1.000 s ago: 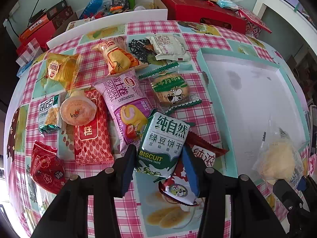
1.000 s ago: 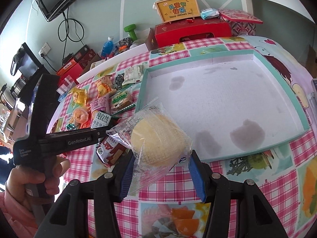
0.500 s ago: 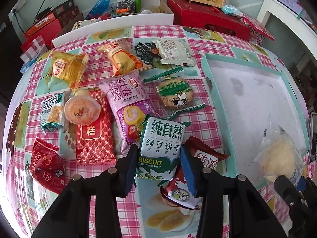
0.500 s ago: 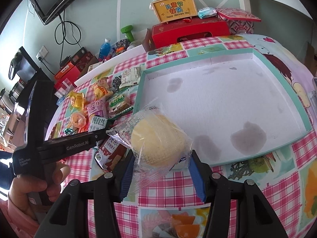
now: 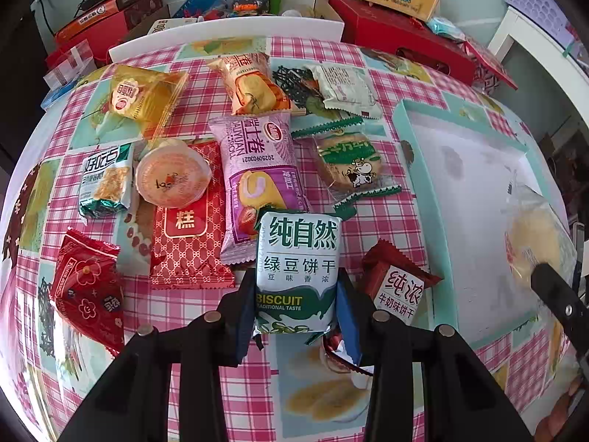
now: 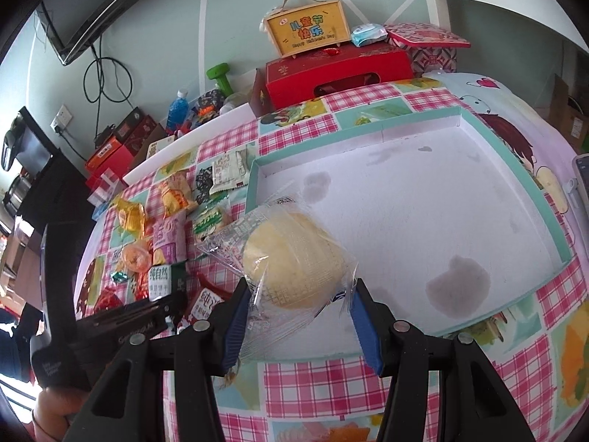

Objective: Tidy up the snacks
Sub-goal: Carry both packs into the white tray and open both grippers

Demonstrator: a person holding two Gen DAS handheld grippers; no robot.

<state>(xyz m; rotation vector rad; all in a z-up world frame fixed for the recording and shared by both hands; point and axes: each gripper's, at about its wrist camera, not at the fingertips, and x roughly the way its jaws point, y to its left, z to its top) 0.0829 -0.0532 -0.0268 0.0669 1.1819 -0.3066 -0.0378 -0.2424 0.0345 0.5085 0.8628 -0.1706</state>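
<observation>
My left gripper [image 5: 296,305] is shut on a green-and-white biscuit pack [image 5: 297,269] and holds it above the checked tablecloth, left of the teal-rimmed white tray [image 5: 416,169]. My right gripper [image 6: 298,305] is shut on a clear-wrapped yellow bun [image 6: 291,263], held over the tray's [image 6: 552,199] near left corner. The bun also shows at the right edge of the left wrist view [image 5: 533,235]. Several other snack packs lie left of the tray, among them a purple roll pack [image 5: 257,173] and a red pack [image 5: 399,287].
Red gift boxes [image 6: 338,77], a yellow box [image 6: 309,31], a blue bottle [image 6: 176,110] and a green dumbbell [image 6: 219,77] stand behind the table. A white board [image 5: 228,33] lines the far edge. The left gripper's body [image 6: 110,324] sits beside the right one.
The left gripper has lifted the biscuit pack up and off the snack pile. The right gripper has carried the bun a little further over the tray.
</observation>
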